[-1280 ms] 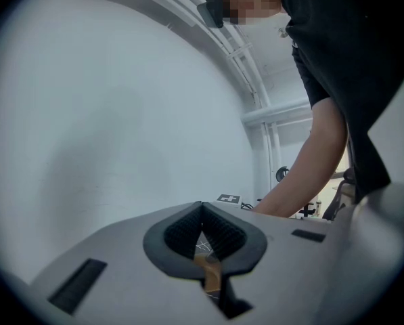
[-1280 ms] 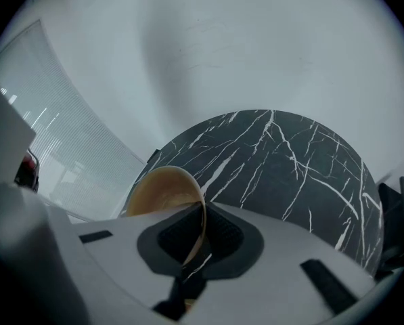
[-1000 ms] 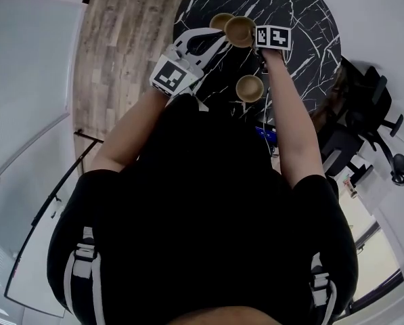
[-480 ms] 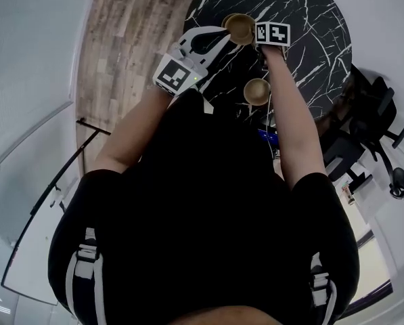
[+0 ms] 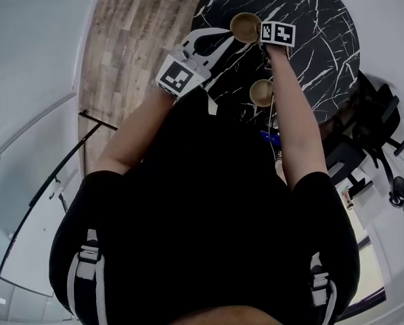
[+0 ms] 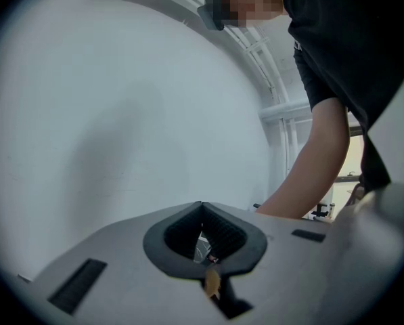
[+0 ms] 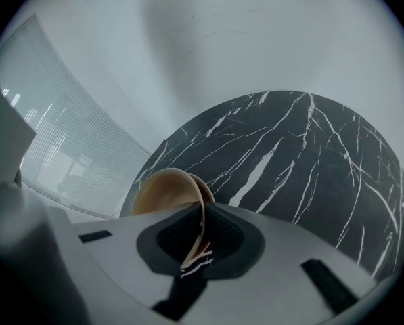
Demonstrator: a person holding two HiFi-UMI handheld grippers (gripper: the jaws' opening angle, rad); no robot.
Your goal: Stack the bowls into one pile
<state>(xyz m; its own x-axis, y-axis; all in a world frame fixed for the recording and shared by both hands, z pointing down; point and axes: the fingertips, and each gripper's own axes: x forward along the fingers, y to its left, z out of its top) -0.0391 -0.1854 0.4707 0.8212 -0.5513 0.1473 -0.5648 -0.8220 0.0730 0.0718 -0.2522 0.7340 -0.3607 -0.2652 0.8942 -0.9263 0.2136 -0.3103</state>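
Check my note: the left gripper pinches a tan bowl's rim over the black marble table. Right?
Wrong gripper: the right gripper pinches the tan bowl's rim over the black marble table, as the right gripper view shows.

Round black marble table (image 5: pixel 317 39) (white-veined), tan bowl (image 5: pixel 261 92) near its edge
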